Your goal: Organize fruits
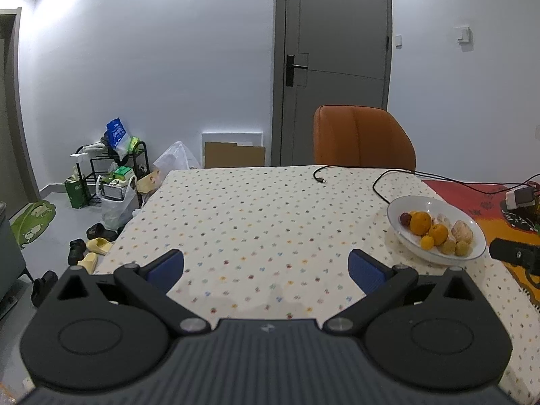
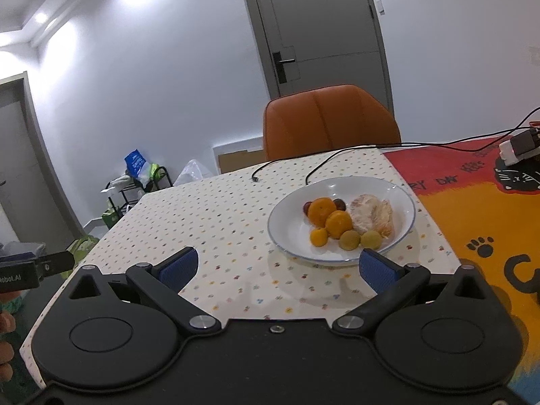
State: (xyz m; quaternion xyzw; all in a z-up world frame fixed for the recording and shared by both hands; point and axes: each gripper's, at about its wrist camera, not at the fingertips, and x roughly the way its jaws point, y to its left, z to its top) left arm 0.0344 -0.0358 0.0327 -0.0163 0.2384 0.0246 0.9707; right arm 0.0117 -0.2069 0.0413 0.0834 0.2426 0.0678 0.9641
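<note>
A white bowl [image 2: 290,216] with a blue rim stands on the dotted tablecloth and holds several fruits: oranges [image 2: 322,211], a small orange [image 2: 319,236], two yellow-green fruits [image 2: 349,240], dark red ones [image 2: 339,205] and peeled citrus [image 2: 366,214]. My right gripper [image 2: 278,266] hovers open just in front of the bowl, nothing between its blue pads. In the left wrist view the same bowl [image 1: 398,212] sits to the right, with its oranges [image 1: 420,222]. My left gripper [image 1: 266,266] is open over bare cloth, well left of the bowl.
An orange chair [image 1: 362,138] stands behind the table's far edge. Black cables [image 1: 319,173] lie across the far cloth toward a white adapter [image 2: 516,146] on the red-orange mat [image 2: 472,209]. The left table edge drops to a floor with shoes and a cluttered rack [image 1: 111,168].
</note>
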